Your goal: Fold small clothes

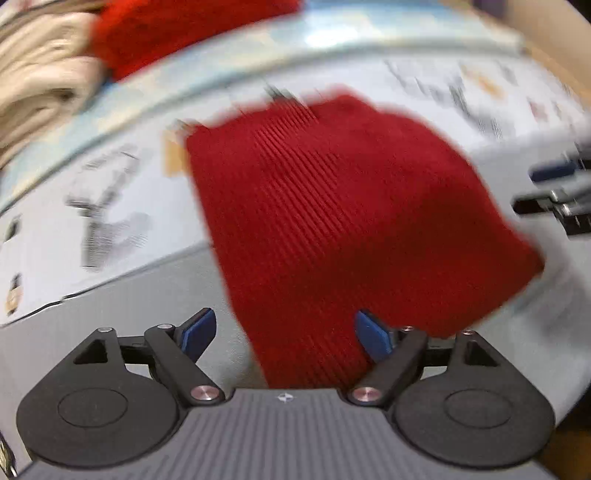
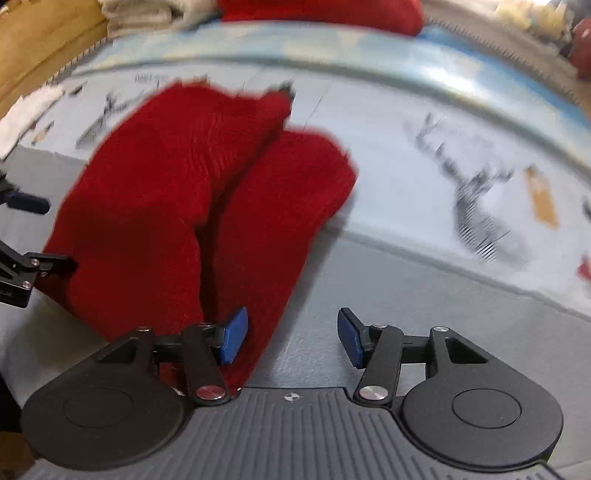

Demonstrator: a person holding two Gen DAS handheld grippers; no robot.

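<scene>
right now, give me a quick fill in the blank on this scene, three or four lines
1. The knit garment lying on the mat is ____ in colour.
2. The left gripper has its jaws ____, pads clear of the cloth.
3. The pads on the right gripper are ____ in colour.
4. The cream clothes are piled beside another ____ garment.

Missing words: red; open; blue; red

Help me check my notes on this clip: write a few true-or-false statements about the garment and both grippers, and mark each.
1. The red knit garment lies on the printed mat. True.
2. The left gripper clamps the garment. False: its fingers stand apart, pressing nothing.
3. The right gripper is open. True.
4. A folded blue towel lies beside the garment. False: no such towel shows.
5. Cream fabric sits piled at the far edge. True.
</scene>
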